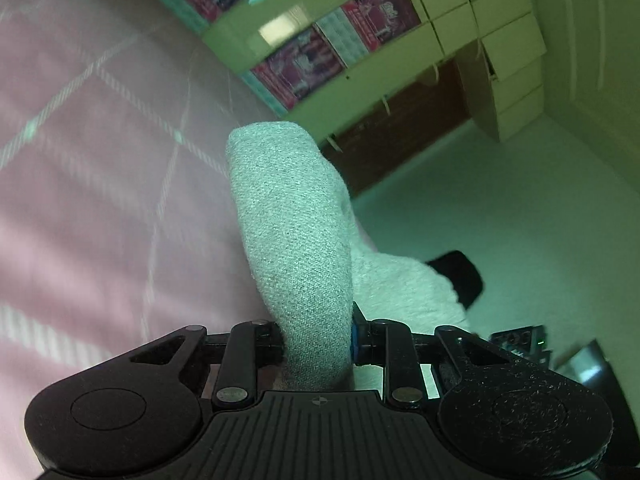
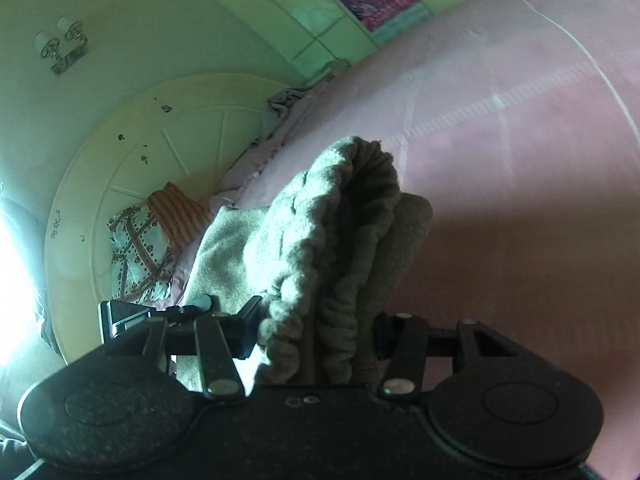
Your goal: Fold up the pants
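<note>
The pants are light grey knit cloth. In the left wrist view a smooth fold of the pants (image 1: 292,240) rises from my left gripper (image 1: 316,344), which is shut on it; more of the cloth hangs off to the right. In the right wrist view my right gripper (image 2: 316,336) is shut on the bunched, elastic waistband of the pants (image 2: 340,232), and the rest of the cloth trails left onto the bed. Both grippers hold the pants above the pink bedsheet (image 1: 100,200). The fingertips are hidden by cloth.
The pink checked bedsheet (image 2: 520,140) covers the bed. A rounded cream headboard (image 2: 132,168) with patterned pillows (image 2: 152,240) stands at the left in the right wrist view. Cream cabinets (image 1: 500,40), posters and pale floor (image 1: 500,220) lie beyond the bed edge.
</note>
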The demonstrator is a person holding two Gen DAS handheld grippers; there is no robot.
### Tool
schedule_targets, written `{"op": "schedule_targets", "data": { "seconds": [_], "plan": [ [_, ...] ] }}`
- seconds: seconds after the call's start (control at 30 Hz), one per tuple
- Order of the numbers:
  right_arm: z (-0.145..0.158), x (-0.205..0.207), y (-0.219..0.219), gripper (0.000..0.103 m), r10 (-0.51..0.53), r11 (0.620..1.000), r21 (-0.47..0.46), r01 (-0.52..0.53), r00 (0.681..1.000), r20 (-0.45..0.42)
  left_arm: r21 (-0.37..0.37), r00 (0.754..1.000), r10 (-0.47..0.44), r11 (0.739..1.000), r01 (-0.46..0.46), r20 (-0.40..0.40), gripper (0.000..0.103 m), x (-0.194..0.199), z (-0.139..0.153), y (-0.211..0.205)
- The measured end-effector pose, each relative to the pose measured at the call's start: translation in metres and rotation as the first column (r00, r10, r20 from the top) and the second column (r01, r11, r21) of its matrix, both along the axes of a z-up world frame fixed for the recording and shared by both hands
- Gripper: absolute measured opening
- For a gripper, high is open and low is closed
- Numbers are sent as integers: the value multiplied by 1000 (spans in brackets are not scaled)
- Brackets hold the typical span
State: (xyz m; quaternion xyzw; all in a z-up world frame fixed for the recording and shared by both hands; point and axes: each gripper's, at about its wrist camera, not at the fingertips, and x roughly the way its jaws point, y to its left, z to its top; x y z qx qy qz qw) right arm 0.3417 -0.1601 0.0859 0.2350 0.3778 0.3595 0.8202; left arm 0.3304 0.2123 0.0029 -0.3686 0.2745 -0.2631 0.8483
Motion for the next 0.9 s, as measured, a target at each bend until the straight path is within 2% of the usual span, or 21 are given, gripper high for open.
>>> {"op": "schedule_targets", "data": {
  "seconds": [0.1, 0.13, 0.17, 0.2, 0.23, 0.27, 0.3, 0.37, 0.43, 0.47, 0.5, 0.57, 0.63, 0.67, 0.7, 0.73, 0.77, 0.83, 0.9],
  "plan": [
    [10, 45, 13, 53, -29, 999, -17, 30, 999, 31, 114, 999, 35, 993, -32, -28, 27, 51, 4, 3],
    [9, 58, 16, 59, -53, 998, -37, 54, 998, 41, 183, 996, 60, 982, -47, -65, 33, 65, -1, 3],
    [1, 69, 17, 65, -87, 994, -57, 89, 996, 38, 270, 986, 105, 961, -66, -132, 39, 77, -10, 4],
    [-12, 80, 15, 80, -153, 985, -85, 153, 988, 8, 336, 968, 135, 940, -58, -212, 39, 88, -24, 5],
    [-30, 91, 14, 76, -213, 969, -136, 204, 975, -56, 328, 972, 136, 942, -67, -191, 42, 86, -32, 6],
    [-51, 100, 14, 68, -246, 956, -200, 215, 958, -146, 315, 978, 131, 946, -74, -164, 42, 83, -34, 8],
    [-70, 101, 10, 70, -263, 951, -218, 220, 945, -193, 293, 979, 132, 953, -82, -156, 42, 81, -35, 11],
    [-76, 91, 1, 71, -240, 965, -144, 218, 957, -161, 264, 980, 133, 960, -90, -149, 42, 75, -37, 15],
    [-78, 86, -5, 67, -225, 970, -130, 207, 963, -151, 267, 977, 156, 957, -114, -144, 42, 64, -31, 16],
    [-75, 85, -7, 64, -228, 970, -124, 210, 962, -153, 283, 978, 166, 951, -125, -127, 42, 52, -26, 13],
    [-69, 81, -8, 53, -227, 971, -110, 213, 963, -143, 295, 982, 164, 947, -129, -95, 42, 41, -18, 10],
    [-49, 66, -2, 47, -241, 965, -123, 234, 969, -51, 339, 982, 184, 927, -161, -35, 42, 15, -8, 6],
    [-33, 48, 1, 49, -215, 970, -109, 219, 976, 47, 390, 979, 205, 902, -185, -9, 42, 2, -5, 3],
    [-30, 43, 4, 52, -206, 971, -114, 212, 976, 66, 433, 978, 202, 887, -163, -45, 42, 4, -10, -3],
    [-32, 42, 8, 70, -200, 968, -142, 208, 977, 70, 466, 978, 192, 875, -131, -84, 42, 8, -17, -7],
    [-38, 43, 15, 78, -203, 956, -204, 209, 978, 54, 463, 976, 200, 875, -141, -81, 44, 5, -20, -5],
    [-49, 48, 23, 78, -208, 936, -288, 202, 978, 9, 447, 972, 217, 881, -156, -90, 46, 9, -21, -4],
    [-69, 50, 31, 78, -193, 943, -290, 165, 979, -71, 452, 969, 227, 878, -161, -95, 46, 13, -18, -6],
    [-69, 46, 39, 79, -201, 933, -312, 181, 979, -33, 472, 970, 223, 868, -153, -96, 47, 14, -16, -8]
  ]
}}
